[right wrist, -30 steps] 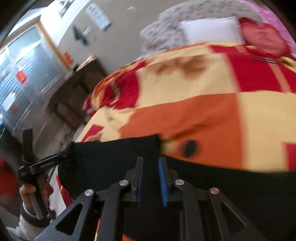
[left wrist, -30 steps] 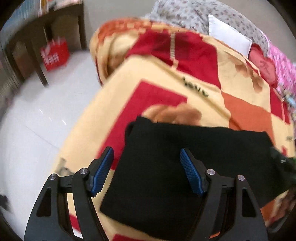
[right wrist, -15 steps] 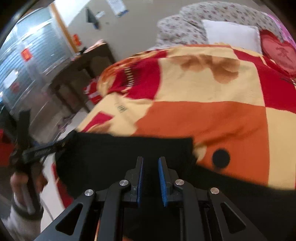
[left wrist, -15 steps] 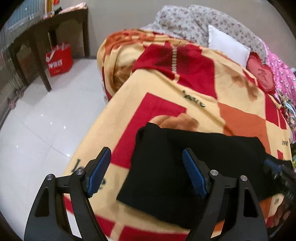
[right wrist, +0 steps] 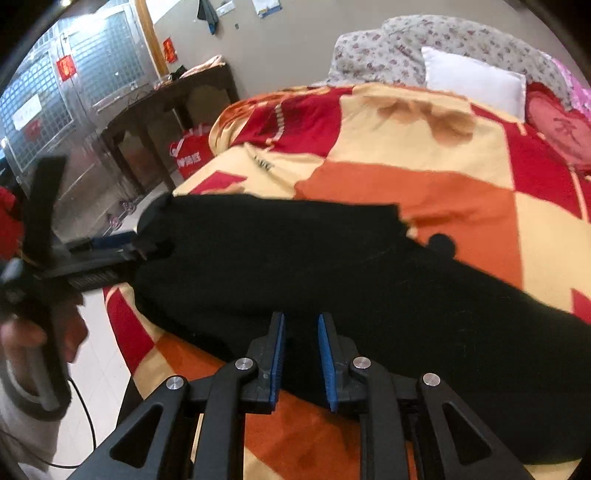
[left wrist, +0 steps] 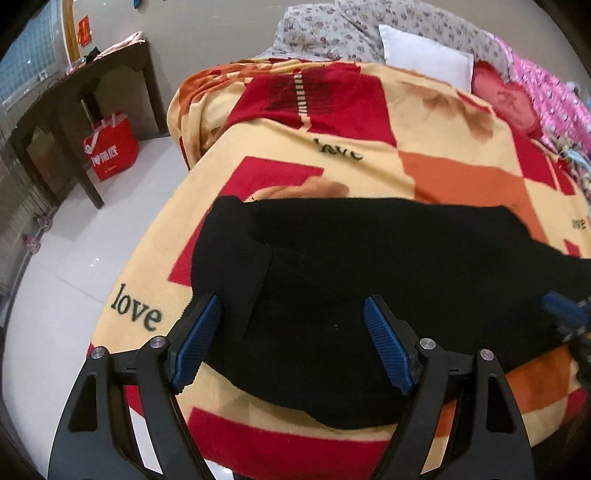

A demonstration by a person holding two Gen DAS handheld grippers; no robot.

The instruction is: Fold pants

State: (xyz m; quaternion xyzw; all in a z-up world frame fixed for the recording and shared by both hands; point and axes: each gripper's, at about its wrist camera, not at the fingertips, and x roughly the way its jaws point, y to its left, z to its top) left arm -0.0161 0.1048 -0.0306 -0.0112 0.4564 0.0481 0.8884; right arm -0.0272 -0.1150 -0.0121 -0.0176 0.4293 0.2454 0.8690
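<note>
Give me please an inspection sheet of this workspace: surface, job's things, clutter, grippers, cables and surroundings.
Surface: bed covered by a yellow, red and orange checked fleece blanket printed with "love".
Job's things: black knit pants lying flat across the blanket, partly folded.
Clutter: white pillow, red heart cushion, floral quilt at the head end.
Grippers: left gripper open above the pants, holding nothing; right gripper with jaws narrow and opening, nothing visibly pinched.
Cables: thin dark cable hanging beside the person's hand.
Surroundings: dark wooden table, red shopping bag, white tiled floor.
</note>
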